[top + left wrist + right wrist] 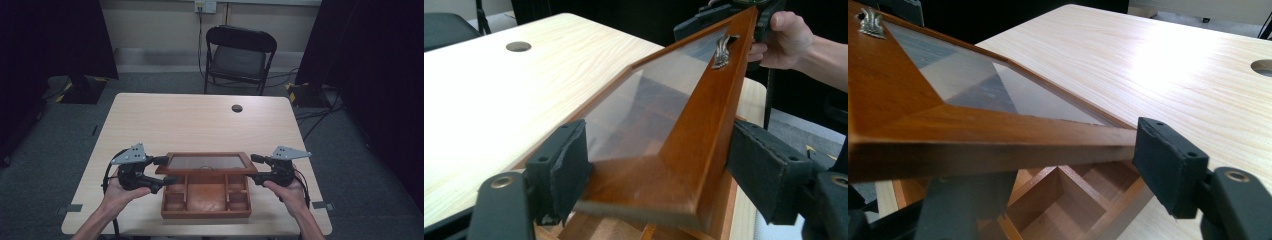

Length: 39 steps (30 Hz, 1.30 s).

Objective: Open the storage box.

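Observation:
A wooden box [206, 199] with several compartments stands at the table's near edge. Its glass-paned lid [207, 162] is raised at a slant above it, with a small metal handle [721, 50] on the front rail. My left gripper [164, 170] is shut on the lid's left end, with its pads [566, 167] pressed against the frame [659, 170]. My right gripper [256, 168] is shut on the lid's right end. One of its pads [1168, 170] touches the lid [973, 135], and the other jaw sits dark beneath it. Open compartments [1068, 200] show under the lid.
The light wooden table [200, 125] stretches bare beyond the box, with a cable hole [237, 108] towards the far right. A black folding chair [239, 55] stands behind the table. Black curtains hang on both sides and cables lie on the floor at the right.

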{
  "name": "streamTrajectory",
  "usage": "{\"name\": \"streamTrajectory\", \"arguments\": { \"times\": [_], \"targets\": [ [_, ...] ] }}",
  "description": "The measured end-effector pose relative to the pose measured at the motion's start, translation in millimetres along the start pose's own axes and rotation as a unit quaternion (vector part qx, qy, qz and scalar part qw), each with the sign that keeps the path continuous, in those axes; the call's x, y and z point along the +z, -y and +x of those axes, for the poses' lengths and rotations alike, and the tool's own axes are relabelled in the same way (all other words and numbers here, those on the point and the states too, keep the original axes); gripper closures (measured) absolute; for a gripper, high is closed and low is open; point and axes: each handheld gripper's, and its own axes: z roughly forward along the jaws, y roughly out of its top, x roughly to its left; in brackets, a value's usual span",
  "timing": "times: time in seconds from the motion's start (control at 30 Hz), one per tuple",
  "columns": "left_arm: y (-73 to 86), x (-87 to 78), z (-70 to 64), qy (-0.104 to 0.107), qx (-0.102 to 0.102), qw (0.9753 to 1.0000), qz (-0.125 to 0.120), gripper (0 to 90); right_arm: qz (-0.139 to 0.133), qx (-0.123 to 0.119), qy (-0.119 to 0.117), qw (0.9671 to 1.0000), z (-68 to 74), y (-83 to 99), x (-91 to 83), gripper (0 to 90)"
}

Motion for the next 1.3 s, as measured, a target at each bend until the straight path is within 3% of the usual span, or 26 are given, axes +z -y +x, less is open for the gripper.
{"name": "streamTrajectory", "arguments": {
  "times": [0.07, 0.2, 0.43, 0.5, 0.57, 0.63, 0.7, 0.77, 0.87, 1.0, 1.07, 1.3],
  "targets": [
    [0.7, -1.0, 2.5, -0.015, 0.0, 0.9999, 0.002, 24.8, -0.003, 0.003, -0.006, 1.0, -0.7, -1.0, 0.8, 37.3],
    [3.6, 0.4, 9.1, -0.017, -0.024, 0.9995, -0.012, 22.9, -0.005, 0.008, -0.007, 0.9999, -3.2, -3.8, 2.2, 37.0],
    [6.0, 1.5, 16.4, -0.042, -0.023, 0.9987, -0.012, 26.6, -0.009, 0.013, -0.007, 0.9999, -5.6, -8.3, 3.2, 37.0],
    [6.3, 0.2, 18.7, -0.047, -0.022, 0.9985, -0.016, 31.6, -0.008, 0.014, -0.007, 0.9998, -6.6, -9.3, 3.9, 36.5],
    [7.7, 0.6, 22.6, -0.038, -0.034, 0.9983, -0.03, 35.8, -0.006, 0.017, -0.01, 0.9998, -7.8, -10.3, 5.1, 34.8],
    [8.0, 2.1, 26.4, -0.035, -0.037, 0.9984, -0.022, 36.8, 0.0, 0.021, -0.012, 0.9997, -9.0, -11.3, 7.7, 31.7],
    [8.6, 2.7, 27.0, -0.047, -0.025, 0.9985, -0.014, 40.4, 0.003, 0.015, -0.01, 0.9998, -7.9, -12.9, 10.1, 30.6],
    [9.4, 3.1, 28.9, -0.047, -0.022, 0.9985, -0.018, 42.1, 0.001, 0.015, -0.013, 0.9998, -6.9, -14.2, 12.9, 28.0],
    [8.2, 3.2, 30.0, -0.054, -0.014, 0.9983, -0.016, 45.1, 0.001, 0.013, -0.016, 0.9998, -7.4, -16.3, 16.4, 29.2],
    [4.0, 3.1, 34.6, -0.058, -0.015, 0.998, -0.02, 48.1, -0.005, 0.008, -0.017, 0.9998, -6.4, -21.3, 19.6, 35.0],
    [3.4, 3.6, 38.0, -0.054, -0.028, 0.9977, -0.027, 48.6, -0.011, 0.008, -0.016, 0.9998, -6.8, -23.9, 20.3, 35.7],
    [-1.6, 3.9, 46.9, -0.055, -0.026, 0.9978, -0.029, 53.1, -0.021, 0.017, -0.02, 0.9994, -12.4, -29.2, 23.9, 37.0]
  ]
}}
